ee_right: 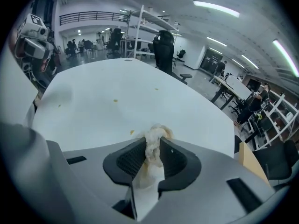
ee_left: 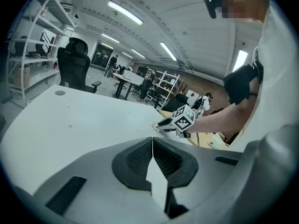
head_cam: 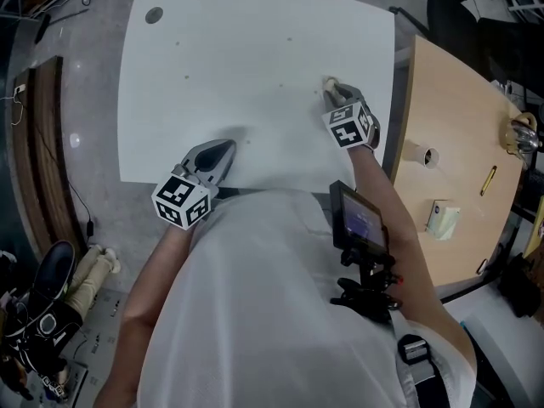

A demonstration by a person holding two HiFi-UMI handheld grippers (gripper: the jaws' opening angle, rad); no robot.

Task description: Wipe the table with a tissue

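Now the right gripper (head_cam: 333,92) is clamping the tissue (ee_right: 153,141) on the table's (head_cam: 238,49) right side, likely to rub off spots (ee_right: 115,100), while the left gripper (head_cam: 219,153), jaws together and empty, is waiting at the near edge.

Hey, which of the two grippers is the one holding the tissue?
The right gripper: its jaws pinch the crumpled tissue. The left gripper has its jaws shut together with nothing between them.

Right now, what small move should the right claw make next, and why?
Probably slide the right claw slightly sideways, so that the tissue clamped in it sweeps over the yellowish crumb, which lies just beside it on the white table.
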